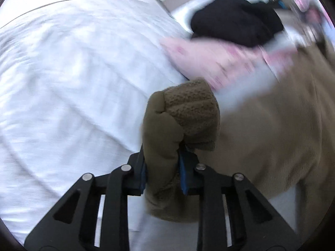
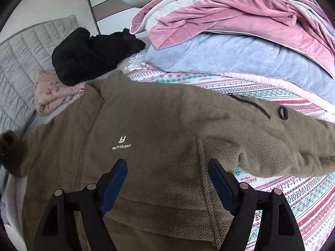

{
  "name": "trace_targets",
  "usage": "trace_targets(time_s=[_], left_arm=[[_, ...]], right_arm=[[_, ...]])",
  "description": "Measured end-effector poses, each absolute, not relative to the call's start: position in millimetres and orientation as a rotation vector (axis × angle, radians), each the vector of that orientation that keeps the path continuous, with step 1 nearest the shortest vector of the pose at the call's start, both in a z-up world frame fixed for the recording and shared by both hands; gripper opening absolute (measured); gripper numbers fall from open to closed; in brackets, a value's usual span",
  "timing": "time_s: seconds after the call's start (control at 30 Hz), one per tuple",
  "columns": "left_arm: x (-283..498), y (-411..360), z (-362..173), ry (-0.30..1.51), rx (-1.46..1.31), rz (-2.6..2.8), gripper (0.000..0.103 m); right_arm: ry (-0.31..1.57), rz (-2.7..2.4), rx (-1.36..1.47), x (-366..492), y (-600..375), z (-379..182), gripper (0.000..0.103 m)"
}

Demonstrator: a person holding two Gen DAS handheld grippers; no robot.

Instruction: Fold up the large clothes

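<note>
Olive fleece spread on a bed, one cuff pinched.

Left wrist view: the left gripper (image 1: 162,167) is clamped on the fleece's (image 1: 272,136) bunched cuff (image 1: 184,113), above a white sheet (image 1: 62,83); a pink garment (image 1: 209,60) and a black one (image 1: 236,18) lie blurred beyond. Right wrist view: the right gripper (image 2: 167,179) hangs with jaws apart and nothing between them over the fleece (image 2: 157,125), which lies flat, logo up, on a patterned blanket (image 2: 303,198) beside piled bedding (image 2: 240,31).
</note>
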State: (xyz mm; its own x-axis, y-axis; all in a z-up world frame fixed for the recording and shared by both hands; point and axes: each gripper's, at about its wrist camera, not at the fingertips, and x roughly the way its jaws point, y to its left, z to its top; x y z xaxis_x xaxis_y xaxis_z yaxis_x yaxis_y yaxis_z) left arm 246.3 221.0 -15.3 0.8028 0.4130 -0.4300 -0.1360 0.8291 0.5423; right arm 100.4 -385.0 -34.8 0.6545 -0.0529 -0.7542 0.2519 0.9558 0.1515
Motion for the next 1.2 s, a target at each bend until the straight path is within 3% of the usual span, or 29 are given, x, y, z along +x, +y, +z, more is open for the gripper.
trace_targets(time_s=[0.1, 0.2, 0.27, 0.43, 0.53, 0.67, 0.9, 0.93, 0.97, 1.0, 1.2], left_arm=[[226.5, 265.1, 49.5, 0.484, 0.364, 0.434, 0.027], [214.7, 306.2, 75.8, 0.476, 0.264, 0.570, 0.029], [211.7, 330.2, 73.9, 0.564, 0.186, 0.637, 0.042], [202.3, 330.6, 53.1, 0.661, 0.202, 0.670, 0.064], [202.0, 328.0, 48.6, 0.697, 0.157, 0.597, 0.064], [203.8, 325.1, 42.2, 0.683, 0.151, 0.533, 0.075], [225.5, 318.8, 18.7, 0.655, 0.129, 0.312, 0.075], [232.8, 321.4, 15.0, 0.666, 0.086, 0.273, 0.068], [234.8, 324.0, 13.1, 0.675, 0.046, 0.241, 0.034], [236.6, 326.8, 12.1, 0.685, 0.000, 0.216, 0.025], [188.1, 331.2, 44.5, 0.522, -0.292, 0.202, 0.022]], right_arm=[[0.833, -0.179, 0.265, 97.5, -390.2, -33.4, 0.080], [0.826, -0.178, 0.278, 96.0, -393.0, -32.2, 0.080], [0.821, -0.173, 0.284, 96.0, -392.9, -30.8, 0.080], [0.814, -0.154, 0.284, 96.3, -388.3, -27.6, 0.080], [0.813, -0.148, 0.274, 95.9, -386.2, -27.0, 0.080], [0.814, -0.143, 0.278, 96.5, -386.6, -27.7, 0.080], [0.820, -0.139, 0.276, 96.6, -385.8, -30.3, 0.080], [0.819, -0.140, 0.274, 96.2, -385.4, -30.1, 0.080], [0.819, -0.141, 0.273, 96.3, -385.2, -30.0, 0.080], [0.818, -0.141, 0.273, 96.5, -385.0, -29.8, 0.080], [0.810, -0.135, 0.259, 95.5, -383.1, -27.6, 0.080]])
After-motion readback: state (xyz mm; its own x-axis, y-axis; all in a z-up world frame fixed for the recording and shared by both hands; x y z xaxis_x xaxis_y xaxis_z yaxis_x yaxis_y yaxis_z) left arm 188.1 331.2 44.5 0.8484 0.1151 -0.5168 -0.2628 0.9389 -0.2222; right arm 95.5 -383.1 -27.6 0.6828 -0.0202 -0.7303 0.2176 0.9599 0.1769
